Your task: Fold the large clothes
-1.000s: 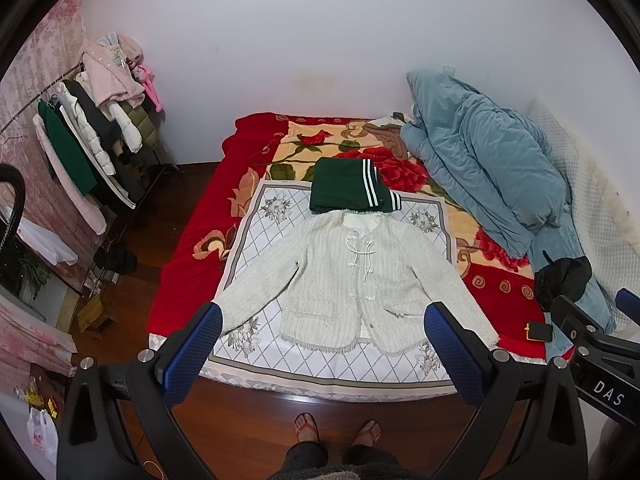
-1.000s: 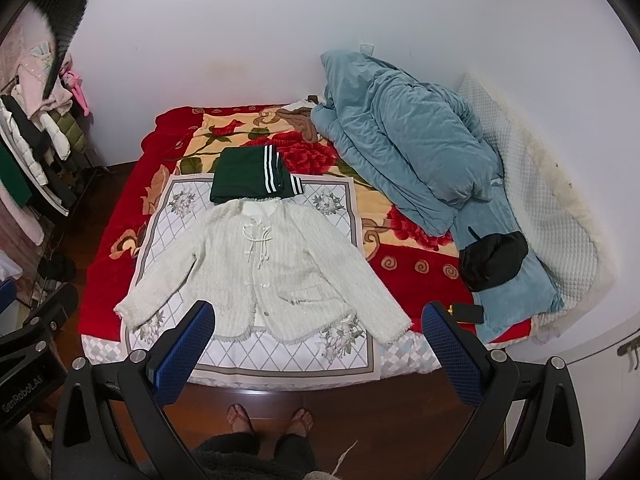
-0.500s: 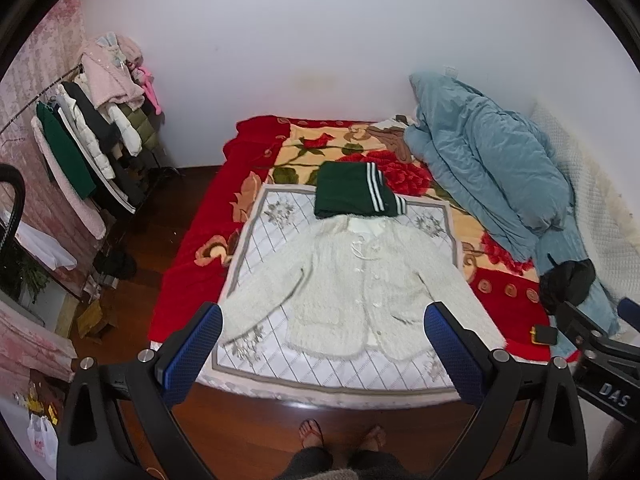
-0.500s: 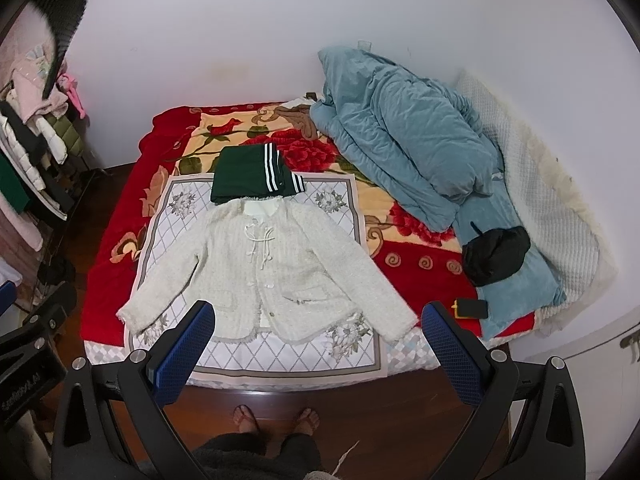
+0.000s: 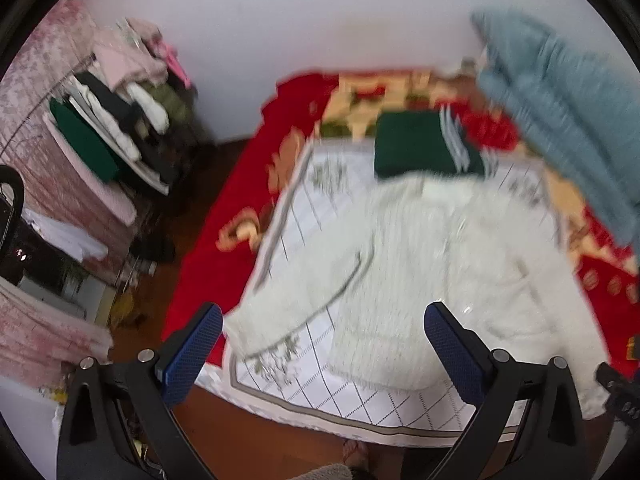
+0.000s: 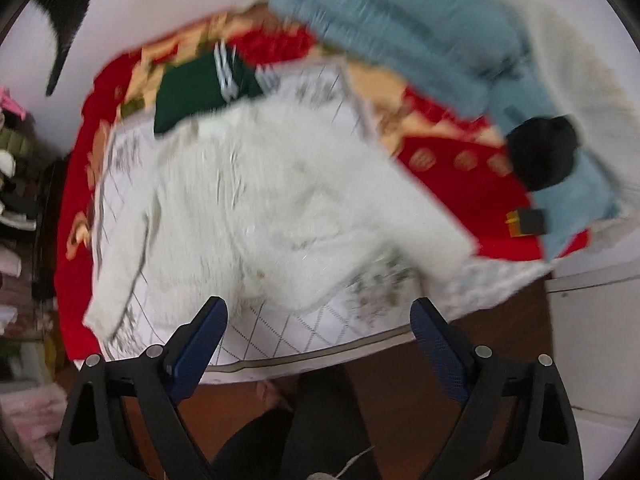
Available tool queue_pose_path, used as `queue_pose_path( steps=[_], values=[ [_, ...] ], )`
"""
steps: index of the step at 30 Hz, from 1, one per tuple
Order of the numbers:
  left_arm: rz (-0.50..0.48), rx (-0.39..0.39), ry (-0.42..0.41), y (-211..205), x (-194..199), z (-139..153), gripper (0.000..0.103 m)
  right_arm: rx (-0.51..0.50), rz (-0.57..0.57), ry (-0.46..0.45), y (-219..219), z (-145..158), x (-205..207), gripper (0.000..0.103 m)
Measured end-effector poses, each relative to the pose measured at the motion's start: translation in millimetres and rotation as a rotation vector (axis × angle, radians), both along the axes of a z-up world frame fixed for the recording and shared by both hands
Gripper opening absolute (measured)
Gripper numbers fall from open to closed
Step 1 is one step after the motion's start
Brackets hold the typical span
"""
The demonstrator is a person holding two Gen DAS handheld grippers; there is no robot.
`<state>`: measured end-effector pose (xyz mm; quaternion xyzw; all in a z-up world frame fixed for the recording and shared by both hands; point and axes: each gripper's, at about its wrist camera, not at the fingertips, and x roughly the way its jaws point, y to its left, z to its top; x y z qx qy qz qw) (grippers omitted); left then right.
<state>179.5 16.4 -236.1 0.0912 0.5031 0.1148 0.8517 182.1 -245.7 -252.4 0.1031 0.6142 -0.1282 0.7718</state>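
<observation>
Left wrist view shows our left tool [image 5: 320, 344] spread wide above the white cardigan [image 5: 432, 264]. Our right tool [image 6: 318, 334] gapes empty too. We judge it soft, limp; take the cuffs.

A home bedroom. Low bed [image 5: 224, 216] spread with a red floral blanket [image 6: 452, 168] and a heaped blue duvet [image 6: 400, 20], beside a crowded clothes rack [image 5: 116, 128] on dark wooden floor [image 5: 192, 200] against plain white walls [image 5: 320, 12].

Bedroom clutter around the bed

A red floral blanket [image 5: 224, 216] covers the bed, with a blue quilt [image 6: 400, 28] heaped at its right side, a black cap [image 6: 544, 156] lying against it, and a clothes rack [image 5: 116, 128] standing at left over the wooden floor [image 6: 400, 408].
</observation>
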Motion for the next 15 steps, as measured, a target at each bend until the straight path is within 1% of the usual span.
queue_pose_path(
  steps=[1,2,3,5,6,9,10,11,12,13,14,15],
  values=[
    [0.01,0.022,0.027,-4.9,8.9,-25.6,0.103,0.023,0.019,0.032,-2.3,-29.8,10.9,0.094],
    [0.015,0.046,0.045,-8.4,13.2,-45.0,0.103,0.059,0.045,0.067,-0.8,-64.0,24.0,0.094],
    [0.022,0.085,0.07,-11.9,18.4,-70.7,0.103,0.09,0.068,0.098,0.9,-97.5,36.0,0.094],
    [0.035,0.133,0.108,-13.7,25.4,-116.8,0.103,0.124,0.113,0.163,6.8,-165.1,53.5,0.094],
    [0.045,0.154,0.144,-14.3,29.9,-142.2,0.103,0.135,0.137,0.183,10.6,-195.2,62.2,0.093],
    [0.082,0.157,0.254,-11.8,34.6,-210.7,0.103,0.15,0.204,0.281,31.4,-286.7,82.4,0.091],
    [0.092,0.162,0.28,-12.0,34.9,-227.1,0.103,0.147,0.223,0.317,40.0,-311.8,85.6,0.09],
    [0.099,0.163,0.305,-10.9,35.3,-244.7,0.103,0.138,0.237,0.339,43.8,-330.1,86.3,0.084],
    [0.103,0.164,0.325,-15.0,37.0,-261.4,0.103,0.127,0.255,0.359,48.4,-349.4,86.0,0.07],
    [0.107,0.17,0.343,-15.7,36.0,-274.4,0.103,0.107,0.264,0.398,51.9,-374.2,84.4,0.061],
    [0.112,0.172,0.36,-15.2,34.2,-285.6,0.103,0.109,0.254,0.396,52.6,-386.1,82.1,0.06],
    [0.115,0.163,0.374,-14.8,32.5,-295.5,0.103,0.1,0.239,0.368,53.9,-390.7,80.3,0.055]
  ],
)
